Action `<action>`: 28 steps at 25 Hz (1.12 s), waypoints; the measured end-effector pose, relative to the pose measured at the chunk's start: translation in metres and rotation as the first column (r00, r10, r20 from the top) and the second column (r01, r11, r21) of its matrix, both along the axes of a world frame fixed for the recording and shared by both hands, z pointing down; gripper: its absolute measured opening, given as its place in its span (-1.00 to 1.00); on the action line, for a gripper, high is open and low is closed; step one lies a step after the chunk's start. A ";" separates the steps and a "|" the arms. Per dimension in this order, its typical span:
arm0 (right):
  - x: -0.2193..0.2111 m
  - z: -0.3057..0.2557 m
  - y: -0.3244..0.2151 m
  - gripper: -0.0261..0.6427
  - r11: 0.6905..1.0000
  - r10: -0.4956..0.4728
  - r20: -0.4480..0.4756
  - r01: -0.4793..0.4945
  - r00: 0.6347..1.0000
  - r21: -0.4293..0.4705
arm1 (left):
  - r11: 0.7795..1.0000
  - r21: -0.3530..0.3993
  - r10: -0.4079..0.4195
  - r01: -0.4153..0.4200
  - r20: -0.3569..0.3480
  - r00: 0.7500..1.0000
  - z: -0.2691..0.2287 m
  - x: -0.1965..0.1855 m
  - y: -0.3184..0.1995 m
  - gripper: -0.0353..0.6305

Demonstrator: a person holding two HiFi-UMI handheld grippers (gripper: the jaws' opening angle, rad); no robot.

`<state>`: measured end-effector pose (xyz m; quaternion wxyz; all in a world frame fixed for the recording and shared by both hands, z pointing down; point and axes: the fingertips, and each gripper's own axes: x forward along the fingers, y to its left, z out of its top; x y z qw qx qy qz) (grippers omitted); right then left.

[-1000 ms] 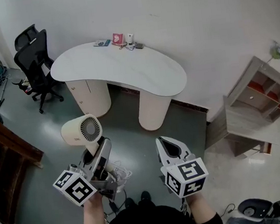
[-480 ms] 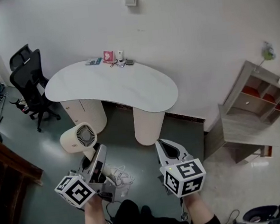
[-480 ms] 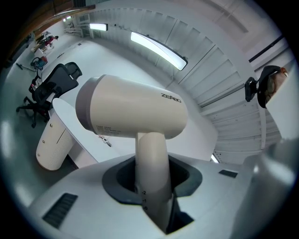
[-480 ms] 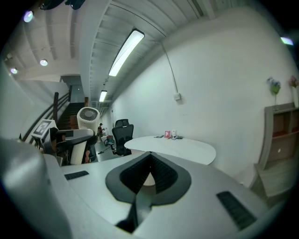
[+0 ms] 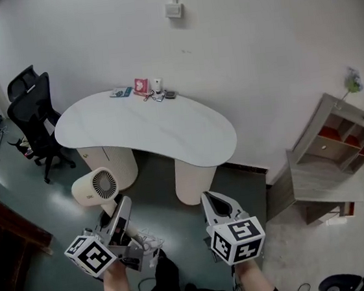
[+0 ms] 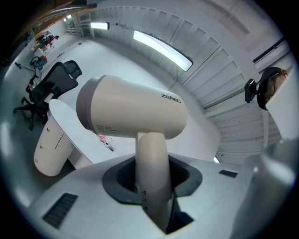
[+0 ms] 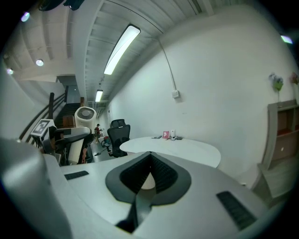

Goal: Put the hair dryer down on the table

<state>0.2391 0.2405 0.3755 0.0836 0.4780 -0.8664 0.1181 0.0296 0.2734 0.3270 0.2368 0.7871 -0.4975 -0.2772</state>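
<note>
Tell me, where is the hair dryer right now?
The hair dryer is at lower left in the head view, held by its handle in the left gripper, in the air short of the white table.

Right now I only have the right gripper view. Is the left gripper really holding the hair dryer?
Observer: Yes. The left gripper is shut on the handle of the hair dryer, with the barrel above the jaws.
Operator: Is it over the table?
Observer: Not yet. In the head view it shows against the floor, in front of the near edge of the table.
Operator: Anything trailing?
Observer: A white cord bunches beside the left gripper.
</note>
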 end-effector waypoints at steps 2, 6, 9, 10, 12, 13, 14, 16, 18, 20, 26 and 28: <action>-0.017 0.005 -0.019 -0.92 1.000 0.002 0.003 -0.002 1.000 -0.012 | 1.000 -0.007 0.005 -0.005 0.002 1.000 0.003 -0.015 -0.019 -0.52; -0.061 0.016 -0.066 -0.92 0.999 0.004 0.015 -0.003 1.000 -0.054 | 0.999 -0.031 0.012 -0.012 0.007 1.000 0.009 -0.049 -0.063 -0.52; -0.095 0.016 -0.101 -0.92 0.998 -0.002 0.005 0.002 1.000 -0.067 | 0.999 -0.043 0.022 -0.023 -0.007 1.000 0.009 -0.074 -0.097 -0.52; -0.107 0.014 -0.111 -0.92 0.998 -0.005 0.004 0.006 1.000 -0.067 | 0.999 -0.046 0.026 -0.027 -0.010 1.000 0.008 -0.083 -0.106 -0.52; -0.128 0.012 -0.129 -0.92 0.998 -0.011 0.001 0.011 1.000 -0.064 | 0.998 -0.050 0.041 -0.041 -0.010 0.999 0.007 -0.098 -0.124 -0.52; -0.137 0.013 -0.137 -0.92 0.998 -0.013 -0.002 0.012 1.000 -0.065 | 0.997 -0.052 0.050 -0.051 -0.008 0.999 0.007 -0.104 -0.132 -0.52; -0.145 0.015 -0.144 -0.92 0.998 -0.013 -0.006 0.013 1.000 -0.069 | 0.997 -0.054 0.060 -0.060 -0.005 0.998 0.007 -0.110 -0.139 -0.52; -0.158 0.017 -0.157 -0.92 0.997 -0.014 -0.018 0.012 1.000 -0.078 | 0.996 -0.055 0.074 -0.074 0.003 0.997 0.005 -0.121 -0.154 -0.52; -0.167 0.019 -0.169 -0.92 0.996 -0.010 -0.034 0.007 0.999 -0.085 | 0.995 -0.053 0.084 -0.083 0.006 0.996 0.001 -0.130 -0.168 -0.52; -0.173 0.019 -0.181 -0.92 0.996 -0.005 -0.048 0.001 0.999 -0.087 | 0.995 -0.044 0.091 -0.091 0.004 0.996 -0.005 -0.140 -0.182 -0.52; -0.179 0.025 -0.224 -0.92 0.995 -0.002 -0.084 -0.006 0.996 -0.100 | 0.995 -0.001 0.095 -0.095 -0.004 0.995 -0.026 -0.159 -0.233 -0.52; -0.182 0.029 -0.241 -0.92 0.994 0.000 -0.084 -0.008 0.996 -0.105 | 0.995 0.019 0.101 -0.101 0.000 0.995 -0.039 -0.164 -0.254 -0.52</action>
